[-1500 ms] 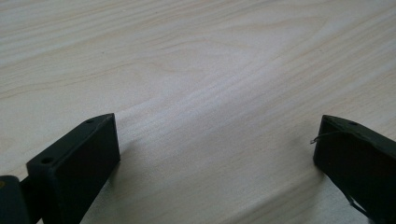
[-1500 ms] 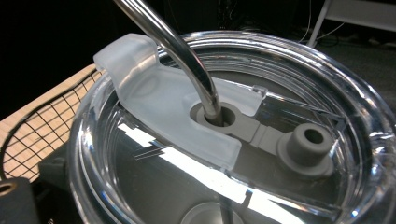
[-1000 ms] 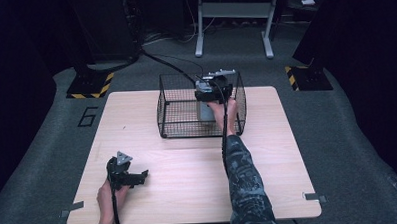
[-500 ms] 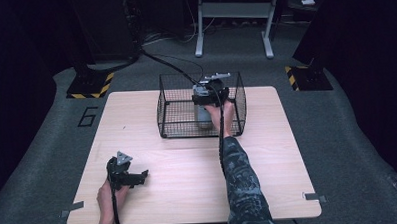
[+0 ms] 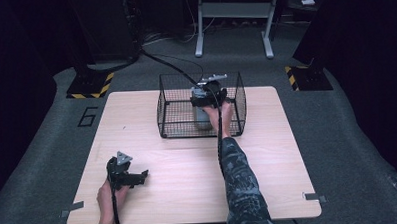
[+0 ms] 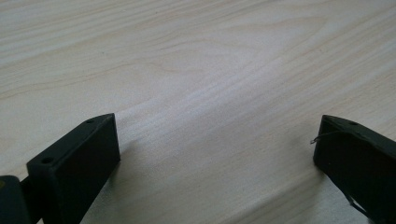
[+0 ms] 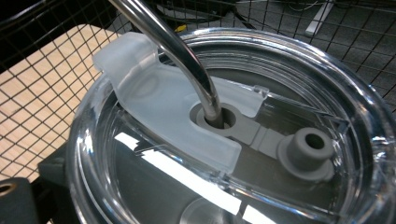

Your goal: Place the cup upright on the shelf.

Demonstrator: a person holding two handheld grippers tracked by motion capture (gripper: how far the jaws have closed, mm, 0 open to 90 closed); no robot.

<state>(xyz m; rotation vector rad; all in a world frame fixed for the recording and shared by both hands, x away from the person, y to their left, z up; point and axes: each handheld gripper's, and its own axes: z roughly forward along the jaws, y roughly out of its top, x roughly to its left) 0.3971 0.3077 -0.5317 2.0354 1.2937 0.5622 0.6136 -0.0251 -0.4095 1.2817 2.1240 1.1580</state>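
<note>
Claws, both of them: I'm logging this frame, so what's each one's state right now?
Left claw: open, holding nothing, over the bare table.
Right claw: in the wire basket at the lidded tumbler; open or closed cannot be told.

So the wire basket (image 5: 202, 105) sits at the far middle of the table (image 5: 268, 154), and there's a tumbler (image 5: 202, 113) standing inside it, toward the right half. A metal straw (image 7: 180, 51) goes through its lid (image 7: 243, 130). The right gripper (image 5: 209, 91) is in the basket, right over the tumbler. The left gripper (image 5: 124, 170) rests way off at the near left corner.
</note>
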